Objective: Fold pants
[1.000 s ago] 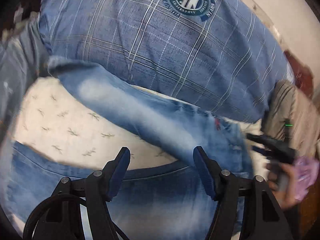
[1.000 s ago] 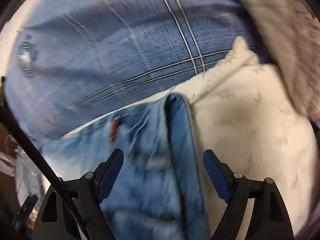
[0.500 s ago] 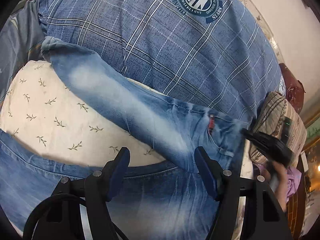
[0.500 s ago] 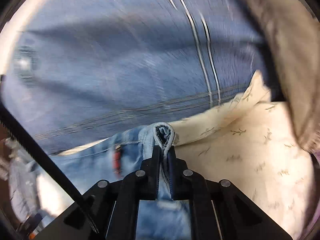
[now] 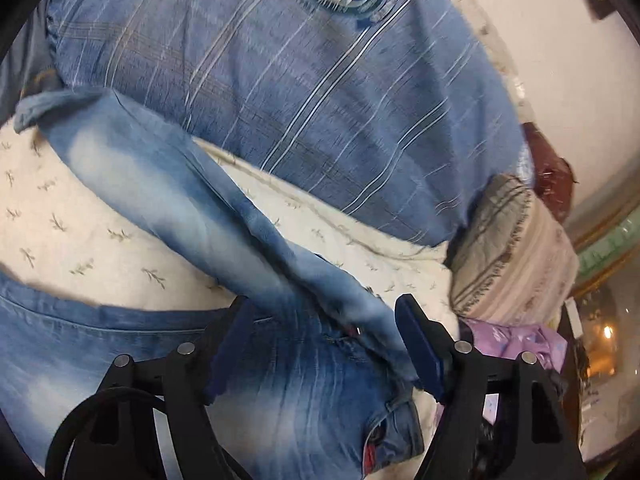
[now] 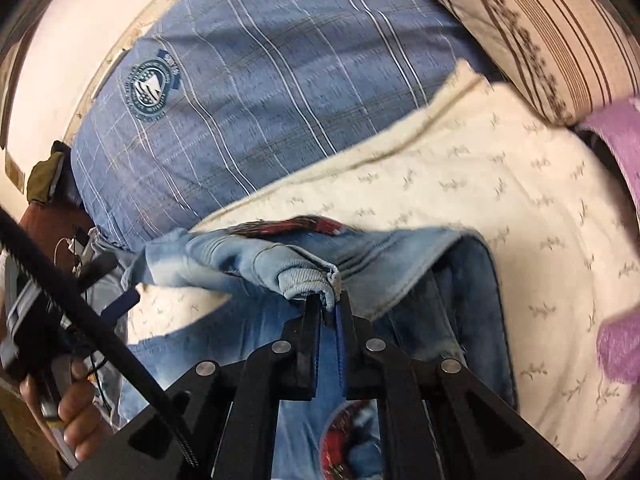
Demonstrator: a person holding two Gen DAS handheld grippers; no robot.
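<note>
Faded blue jeans [image 5: 168,208] lie on a cream leaf-print sheet [image 5: 60,220]. One leg runs up to the left, its hem by the blue plaid pillow. The waist part is folded over under my left gripper [image 5: 324,340], which is open and empty just above the denim. My right gripper [image 6: 329,304] is shut on the jeans [image 6: 304,276], holding a bunched edge of waistband lifted off the sheet [image 6: 500,200], with red patterned lining showing. The left gripper also shows at the left edge of the right wrist view [image 6: 116,300], held by a hand.
A large blue plaid pillow [image 5: 312,92] with a round crest lies behind the jeans. A striped beige pillow [image 5: 516,252] sits to the right, with purple cloth [image 5: 516,340] below it. A wall is beyond the bed.
My right gripper, shut on the waistband, has pulled that side of the jeans over toward the other leg. The left gripper stays open and has shifted slightly.
</note>
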